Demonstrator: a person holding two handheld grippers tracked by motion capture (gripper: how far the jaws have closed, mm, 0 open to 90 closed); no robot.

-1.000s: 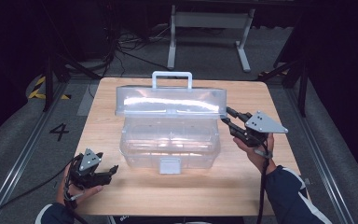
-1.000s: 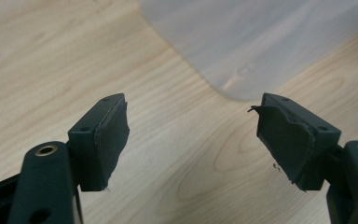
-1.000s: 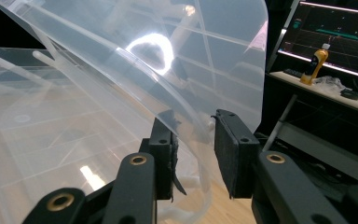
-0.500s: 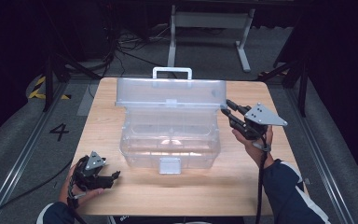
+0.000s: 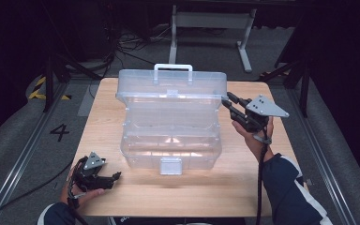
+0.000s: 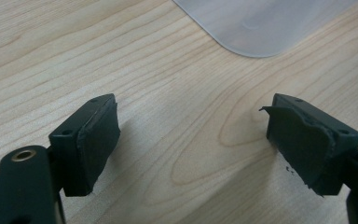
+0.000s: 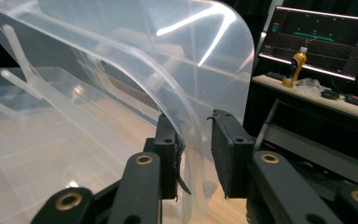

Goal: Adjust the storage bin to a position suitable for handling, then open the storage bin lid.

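**Lid going up, one hand doing all the work**

So the clear box sat mid-worktop, latch side facing the person. The right tongs were at the right edge of the lid. In the right gripper view the jaws sat either side of that thin edge, narrowed down around it, though I couldn't swear both pads were actually pressing. Makes sense to me: grab the lid by its side rim and you can swing it back on the hinge without blocking the inside.

The left tongs were parked low at the near-left corner of the worktop, jaws wide apart with nothing between them, just wood grain and a rounded corner of the box ahead. Looked like idling out of the way.

Compared with a second earlier, the lid stood more upright and the handle rode higher. The right hand had moved up and back with it. The left one slid a bit nearer the person.
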